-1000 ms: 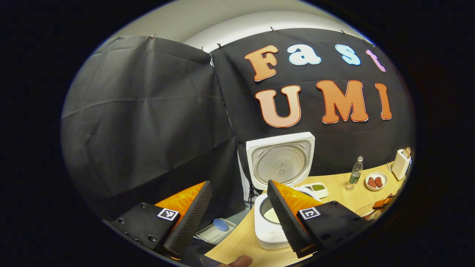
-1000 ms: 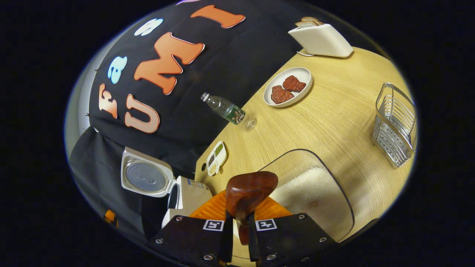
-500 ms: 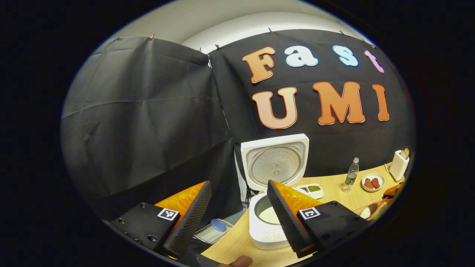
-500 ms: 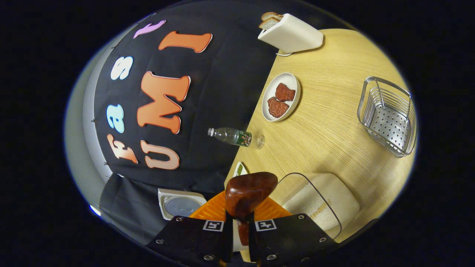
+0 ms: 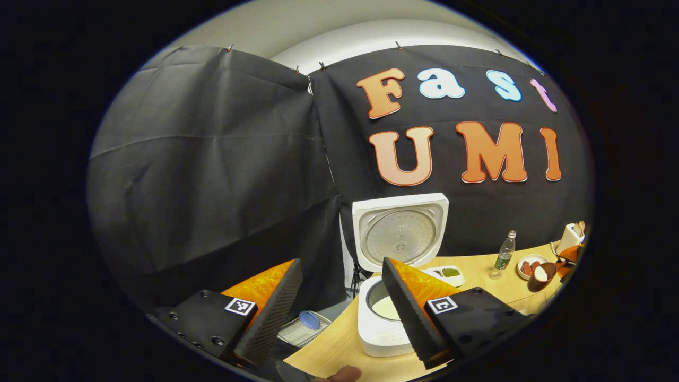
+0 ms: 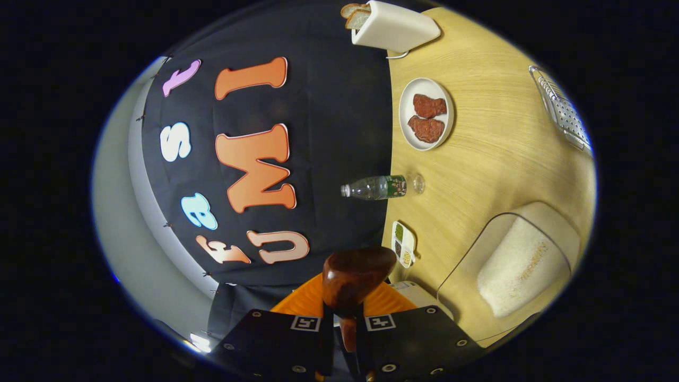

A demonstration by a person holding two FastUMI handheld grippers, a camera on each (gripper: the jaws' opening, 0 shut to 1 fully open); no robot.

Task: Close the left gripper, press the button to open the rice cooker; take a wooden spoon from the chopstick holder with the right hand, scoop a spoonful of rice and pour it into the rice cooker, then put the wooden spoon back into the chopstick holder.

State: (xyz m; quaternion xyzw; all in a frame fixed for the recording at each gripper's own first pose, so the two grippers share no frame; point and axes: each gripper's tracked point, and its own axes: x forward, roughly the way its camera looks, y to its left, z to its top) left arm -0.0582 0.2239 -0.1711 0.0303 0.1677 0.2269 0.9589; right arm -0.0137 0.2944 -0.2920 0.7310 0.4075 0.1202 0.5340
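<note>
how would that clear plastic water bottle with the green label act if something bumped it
The clear plastic water bottle with the green label stands upright, tall and narrow on the wooden table, so it would probably tip easily. It looks close to empty, so it is likely light. Once down, its round body would probably roll.

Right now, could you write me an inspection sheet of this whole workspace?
Surface: wooden table, light grain.
Job's things: rice cooker with lid up and white rice inside; wooden spoon; clear rice container; wire chopstick holder at the table's edge.
Clutter: plate with two red pieces; water bottle; toaster with bread; small divided dish.
Grippers: left hand-held gripper open, holding nothing; right hand-held gripper clamped on the spoon's handle.
Cables: a thin cord by the toaster.
Surroundings: black cloth wall; a tray with a blue object beyond the table.
</note>
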